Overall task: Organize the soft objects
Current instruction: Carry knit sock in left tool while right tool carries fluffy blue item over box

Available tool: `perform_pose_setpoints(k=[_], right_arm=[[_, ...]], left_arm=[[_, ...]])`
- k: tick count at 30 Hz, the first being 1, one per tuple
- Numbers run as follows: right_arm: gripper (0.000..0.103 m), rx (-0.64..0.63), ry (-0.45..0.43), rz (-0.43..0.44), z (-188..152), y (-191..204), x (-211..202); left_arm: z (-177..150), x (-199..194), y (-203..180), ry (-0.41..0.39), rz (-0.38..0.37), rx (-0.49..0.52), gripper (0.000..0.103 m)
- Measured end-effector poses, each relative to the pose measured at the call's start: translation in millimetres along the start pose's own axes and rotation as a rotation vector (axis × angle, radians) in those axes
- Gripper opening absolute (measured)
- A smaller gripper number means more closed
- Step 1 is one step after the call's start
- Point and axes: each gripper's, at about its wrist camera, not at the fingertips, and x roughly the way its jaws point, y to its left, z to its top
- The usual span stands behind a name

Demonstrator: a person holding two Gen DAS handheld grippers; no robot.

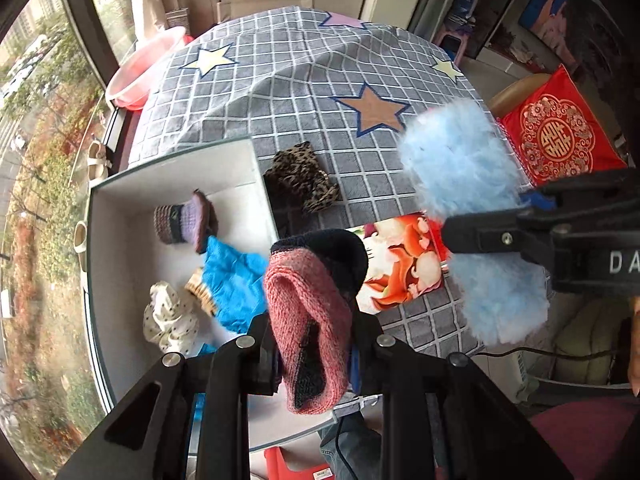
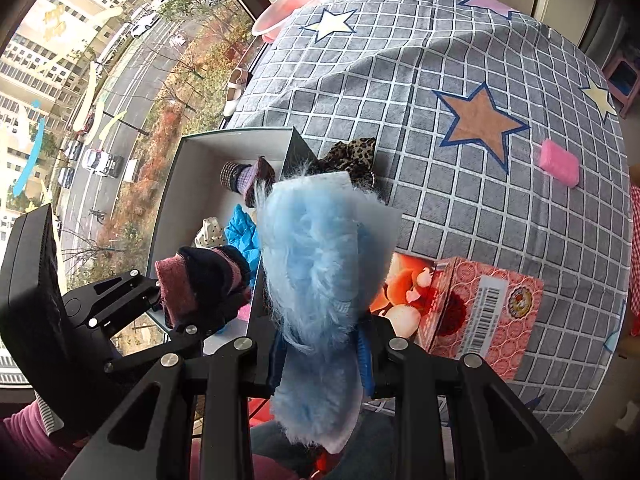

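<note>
Knit sock (image 1: pixel 310 320): pink with a dark navy cuff, pinched in the left gripper (image 1: pixel 316 354), hanging over the near right corner of the box; cuff end up, pink end drooping toward the camera.
Left gripper: jaws closed tight on the sock, pointing steeply down; seen from the right wrist view (image 2: pixel 188 300) at lower left, beside the box's near edge.
Fluffy blue piece (image 2: pixel 320 276): pale blue fur on a white backing, clamped in the right gripper (image 2: pixel 324 354), standing up between the fingers and covering part of the box wall behind.
Right gripper: jaws closed on the blue fluff, narrow gap filled by it; in the left wrist view (image 1: pixel 460 236) reaching in from the right, fluff bulging above and below the black finger.
Box (image 1: pixel 120 192): white, open-topped, on the left part of the table near the window.
Inside box: purple and brown knit piece (image 1: pixel 188 220) toward the far side; bright blue cloth (image 1: pixel 228 280) near the right wall; white dotted cloth (image 1: pixel 172 316) at the near side, touching the blue cloth.
Leopard cloth (image 1: pixel 302 180): on the tablecloth just outside the box's right wall.
Carton (image 2: pixel 476 304): pink printed box with a barcode, lying on the table right of the blue fluff.
Pink block (image 2: pixel 559 167): small, well apart, toward the far right.
Tablecloth (image 1: pixel 304 80): grey grid with stars.
</note>
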Motion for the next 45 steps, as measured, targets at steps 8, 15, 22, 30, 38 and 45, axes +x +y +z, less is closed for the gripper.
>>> perform_pose_setpoints(k=[8, 15, 22, 30, 38, 45], right_arm=[[0.030, -0.025, 0.043, 0.013, -15, 29, 18], [0.030, -0.081, 0.068, 0.006, -16, 53, 28], [0.030, -0.107, 0.084, 0.005, -15, 64, 34], [0.030, -0.152, 0.109, 0.011, -7, 83, 47], [0.030, -0.223, 0.130, 0.019, 6, 110, 59], [0.030, -0.223, 0.153, 0.041, 19, 120, 71]], left_arm=[[-18, -7, 34, -0.021, 0.024, -0.088, 0.026], [-32, -9, 59, -0.030, 0.030, -0.156, 0.026], [-40, -10, 75, -0.041, 0.047, -0.208, 0.026], [-48, -7, 93, -0.033, 0.066, -0.263, 0.026], [-53, -2, 108, -0.027, 0.074, -0.305, 0.026], [-57, 1, 116, -0.020, 0.071, -0.327, 0.027]])
